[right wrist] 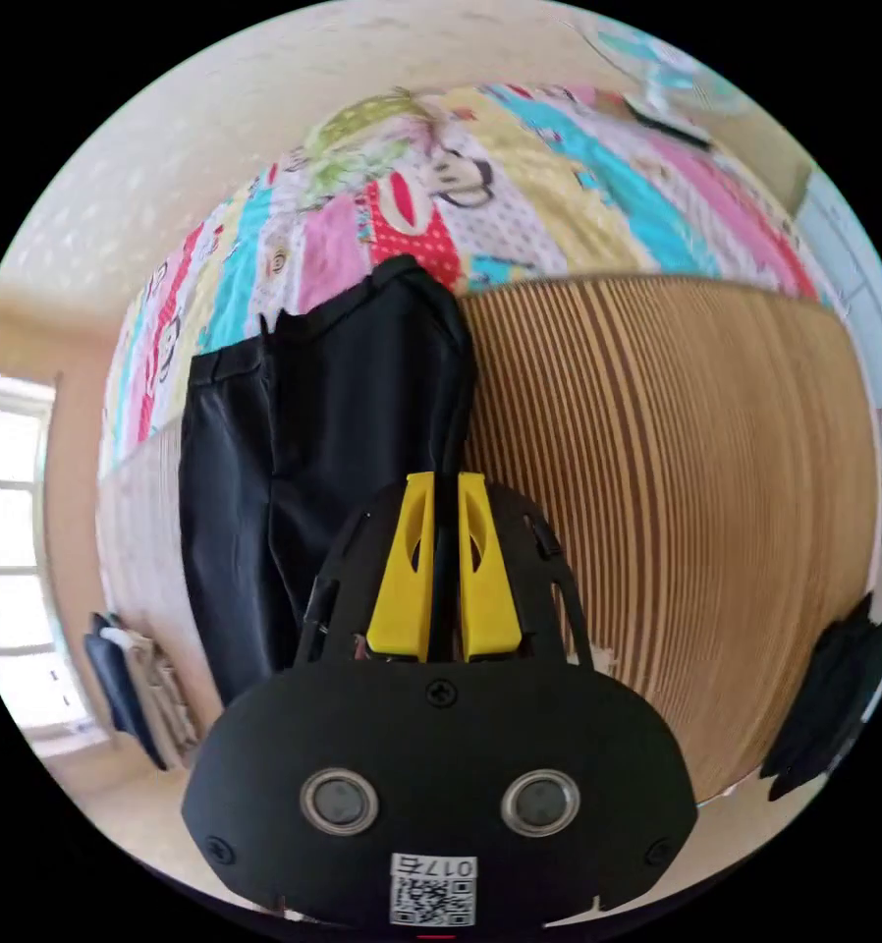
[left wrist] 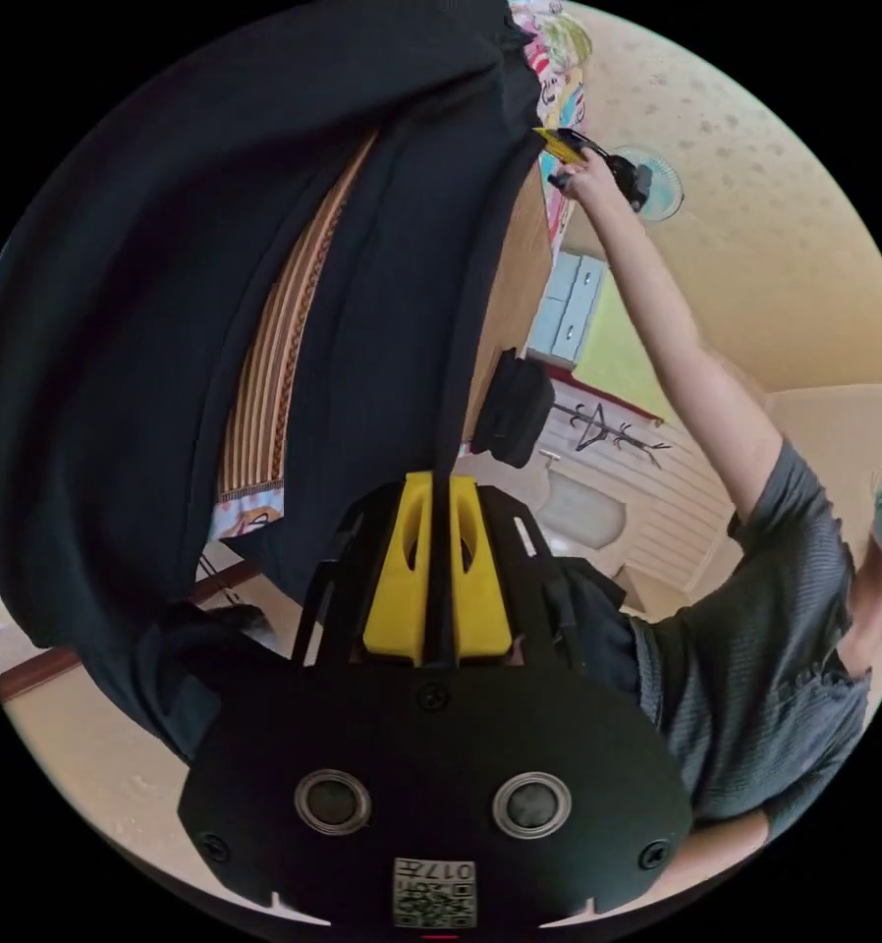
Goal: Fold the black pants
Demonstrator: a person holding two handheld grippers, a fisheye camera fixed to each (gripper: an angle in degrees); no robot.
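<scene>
In the left gripper view, the left gripper [left wrist: 439,491] sits low in the frame with its two yellow jaws drawn almost together, a narrow edge of the black pants [left wrist: 166,324] pinched between them so that both jaws press on the cloth. From that pinch the dark fabric runs up and spreads wide over the left and upper part of the frame, hanging in broad folds. A strip of striped woven mat [left wrist: 274,334] shows through a gap between two spans of the fabric. To the right, a person's bare arm [left wrist: 677,334] extends upward from a grey short sleeve [left wrist: 755,678], and the hand at its end holds the right gripper [left wrist: 565,147], which meets the far edge of the black cloth; its jaw position cannot be told from this view. In the right gripper view, the right gripper [right wrist: 445,491] has its yellow jaws likewise nearly closed, clamped from both sides on a thin fold of the black pants [right wrist: 313,432]. The garment lies stretched away from the jaws, with its waistband at the far end, across the striped woven mat [right wrist: 677,471] and reaches onto a colourful patterned sheet [right wrist: 520,187] beyond the mat's edge. A window [right wrist: 9,550] shows at the left edge.
</scene>
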